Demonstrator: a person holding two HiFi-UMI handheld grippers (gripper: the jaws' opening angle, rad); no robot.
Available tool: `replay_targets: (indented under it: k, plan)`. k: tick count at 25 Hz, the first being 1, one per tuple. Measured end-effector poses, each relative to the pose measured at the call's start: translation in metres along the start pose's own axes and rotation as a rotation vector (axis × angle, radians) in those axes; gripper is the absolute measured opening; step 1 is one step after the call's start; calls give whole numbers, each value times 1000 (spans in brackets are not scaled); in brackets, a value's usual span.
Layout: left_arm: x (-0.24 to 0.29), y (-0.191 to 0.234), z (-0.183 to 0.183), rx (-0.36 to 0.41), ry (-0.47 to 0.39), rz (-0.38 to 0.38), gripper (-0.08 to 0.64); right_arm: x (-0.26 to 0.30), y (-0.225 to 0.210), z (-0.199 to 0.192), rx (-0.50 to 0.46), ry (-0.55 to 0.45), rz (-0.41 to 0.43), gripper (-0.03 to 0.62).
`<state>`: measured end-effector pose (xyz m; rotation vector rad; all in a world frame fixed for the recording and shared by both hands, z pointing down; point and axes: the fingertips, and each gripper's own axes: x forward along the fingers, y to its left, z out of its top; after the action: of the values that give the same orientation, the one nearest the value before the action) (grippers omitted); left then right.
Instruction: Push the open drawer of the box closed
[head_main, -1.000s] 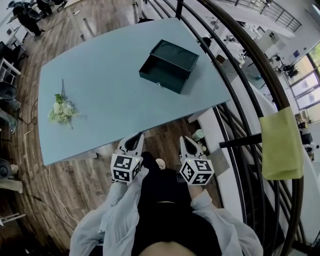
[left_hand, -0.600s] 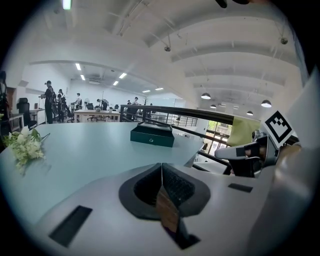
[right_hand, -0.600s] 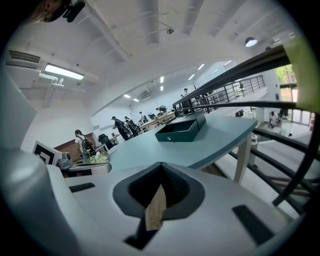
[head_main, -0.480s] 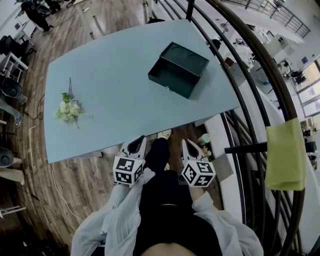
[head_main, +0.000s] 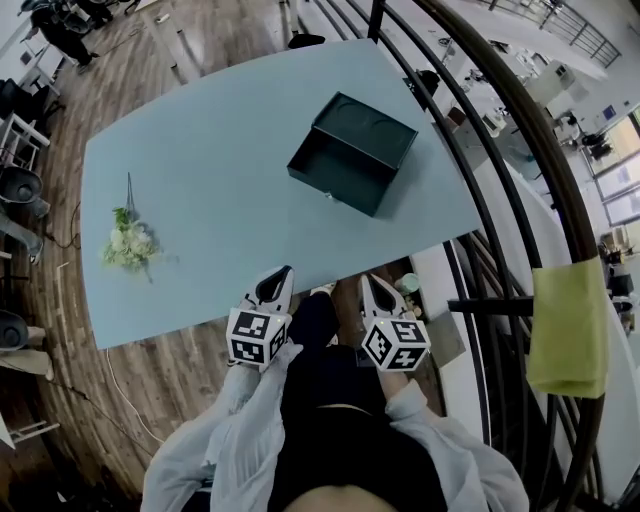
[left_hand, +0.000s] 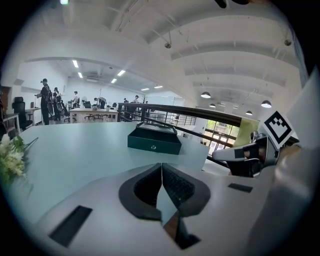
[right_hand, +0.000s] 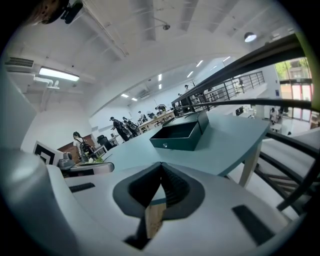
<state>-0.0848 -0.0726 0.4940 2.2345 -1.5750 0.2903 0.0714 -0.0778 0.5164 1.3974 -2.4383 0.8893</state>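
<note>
A dark green box (head_main: 350, 150) lies on the far right part of the light blue table (head_main: 200, 170). Its drawer is pulled out, the knobbed front facing me. The left gripper view shows the box (left_hand: 154, 140) straight ahead, well beyond the jaws. In the right gripper view the box (right_hand: 181, 132) shows its drawer hollow and bare. My left gripper (head_main: 281, 272) and right gripper (head_main: 366, 279) hang side by side at the table's near edge, far short of the box. Both are shut on nothing, jaws touching in the left gripper (left_hand: 161, 167) and the right gripper (right_hand: 161, 165).
A small bunch of white flowers (head_main: 127, 245) lies at the table's left side. A dark curved railing (head_main: 500, 150) runs along the right, with a yellow-green cloth (head_main: 567, 320) hung on it. Wooden floor lies below the table's near edge. People stand at desks far off.
The head view has shifted a little, so table and box sit slightly differently in the picture. Both grippers keep their place at the near edge, still shut.
</note>
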Motion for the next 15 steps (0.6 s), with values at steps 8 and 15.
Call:
replay_targets:
  k: [8,15]
  plan:
    - [52,15,13,-12,36,-33,18,36,-11,16,8,34,-14,6]
    - [90,36,27,-31,60,-43,18,69,-22,29,20,71,-17,6]
